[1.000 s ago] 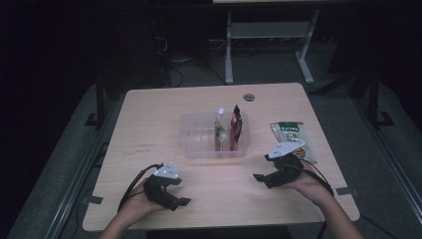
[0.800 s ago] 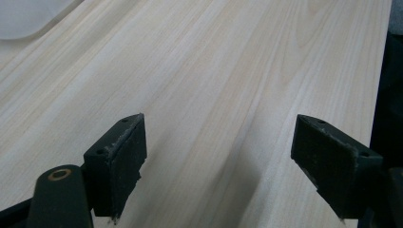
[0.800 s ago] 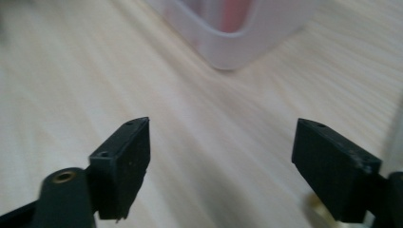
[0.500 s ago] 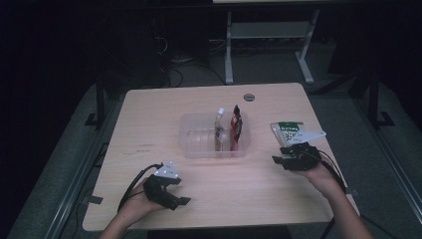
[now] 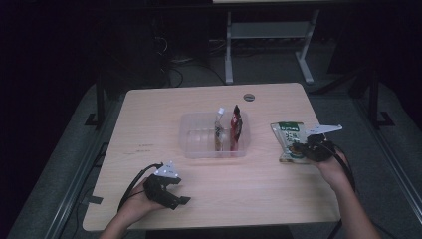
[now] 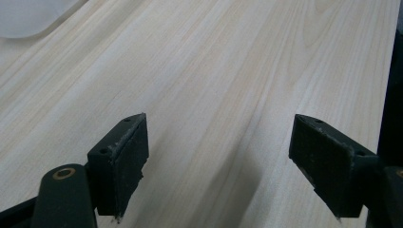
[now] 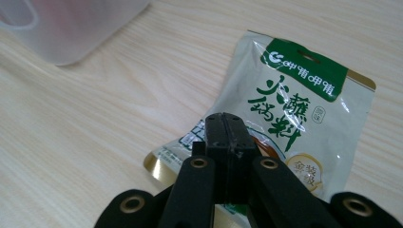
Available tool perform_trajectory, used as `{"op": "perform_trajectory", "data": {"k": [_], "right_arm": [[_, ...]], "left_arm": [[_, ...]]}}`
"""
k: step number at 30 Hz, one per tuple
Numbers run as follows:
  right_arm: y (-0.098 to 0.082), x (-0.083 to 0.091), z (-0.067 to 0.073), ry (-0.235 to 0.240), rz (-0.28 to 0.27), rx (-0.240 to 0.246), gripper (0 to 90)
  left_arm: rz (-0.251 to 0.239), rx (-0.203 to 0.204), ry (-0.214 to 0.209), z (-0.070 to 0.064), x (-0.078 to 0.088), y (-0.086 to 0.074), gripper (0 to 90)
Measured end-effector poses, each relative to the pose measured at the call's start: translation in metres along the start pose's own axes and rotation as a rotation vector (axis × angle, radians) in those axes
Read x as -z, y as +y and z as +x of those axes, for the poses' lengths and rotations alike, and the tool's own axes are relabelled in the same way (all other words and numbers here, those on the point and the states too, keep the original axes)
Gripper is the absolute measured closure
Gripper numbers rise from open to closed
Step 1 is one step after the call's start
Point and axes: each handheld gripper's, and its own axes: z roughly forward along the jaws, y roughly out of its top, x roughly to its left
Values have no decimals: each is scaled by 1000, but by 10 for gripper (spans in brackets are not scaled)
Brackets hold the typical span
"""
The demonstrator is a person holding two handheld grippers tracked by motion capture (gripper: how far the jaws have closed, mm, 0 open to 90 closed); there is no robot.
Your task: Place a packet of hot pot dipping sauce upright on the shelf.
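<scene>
Toward the right edge of the high view, my right tool sits at the near end of the green-and-silver seasoning packet, which lies flat on the bench just right of the clear plastic tub. From up there I cannot make out how its jaws stand; the dark body and my hand cover them. The right gripper view settles it: my right tool has just been closing and its two jaws now stand pressed together, low over the packet. They sit above the packet's lower middle, but whether any of the film is pinched between them I cannot tell from this angle. That close view also gives the green header and the large printed characters, which the high view leaves as a blur, and a frosted corner of the tub at its upper left.

At the lower left of the high view, my left tool rests near the front edge of the bench, well apart from the tub and the packet. The left gripper view shows it released: my left tool has its jaws spread wide over bare pale wood, nothing between them.

Only the high view shows what the tub holds: a pale sachet and a red sachet standing at its right end.
</scene>
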Motion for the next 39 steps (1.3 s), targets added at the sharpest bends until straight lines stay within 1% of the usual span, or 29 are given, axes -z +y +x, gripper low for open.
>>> {"op": "perform_trajectory", "data": {"k": [2, 3, 5, 7, 9, 10, 11, 12, 13, 14, 16, 18, 19, 20, 21, 22, 25, 28, 30, 35, 38, 39], "right_arm": [[0, -5, -3, 3, 4, -7, 900], [0, -8, -6, -2, 12, 4, 900], [1, -14, -11, -4, 23, 3, 900], [2, -18, -15, -10, 34, -5, 900], [2, -21, -19, -4, 48, -7, 900], [1, -22, -21, 10, 51, -17, 900], [-1, -24, -21, 19, 64, -25, 900], [-2, -25, -22, 16, 68, -13, 900], [-3, -26, -21, 24, 80, -25, 900], [-3, -27, -22, 26, 77, -16, 900], [-3, -30, -21, 27, 99, -22, 900], [-3, -33, -21, 30, 113, -23, 900], [-4, -34, -21, 21, 110, 2, 900], [-4, -34, -19, 14, 122, 3, 900], [-4, -35, -18, 14, 123, 26, 900], [-3, -35, -15, 20, 133, 30, 900], [-3, -36, -10, 49, 150, 47, 900], [-2, -38, -5, 78, 153, 64, 900], [-2, -38, -2, 99, 158, 73, 900], [-1, -38, 10, 146, 170, 97, 900], [0, -39, 19, 171, 179, 135, 900], [0, -39, 22, 181, 179, 154, 900]], "left_arm": [[0, 0, 1, 0, 0, 0, 207], [-2, 2, 3, 0, 0, 0, 208], [-2, 2, 3, 0, 0, 0, 208], [3, -2, 4, 0, 0, 0, 208], [2, 5, 2, 0, 0, 0, 208], [1, 5, 0, 0, -1, 0, 209], [1, 7, -1, 0, -1, 0, 209], [4, 5, 1, 0, -1, 0, 209], [6, 4, 1, 0, -1, 0, 209], [5, 5, 0, 0, -1, 0, 209], [6, -2, 1, 0, -2, 0, 209], [8, 3, 1, -1, -3, 0, 209], [9, 5, 0, -1, -3, 0, 209], [7, 7, 0, -1, -2, 0, 210], [6, 3, 1, -1, -2, 0, 210], [6, 3, 1, -1, -2, 0, 210], [11, 2, 0, 0, -3, 0, 210], [8, 10, 0, -1, -3, 0, 210], [9, 7, -1, -1, -3, 0, 210], [10, 4, -2, -1, -3, 0, 210], [6, 1, -3, -1, -2, 0, 210], [5, -1, -2, -1, -2, 0, 210]]}}
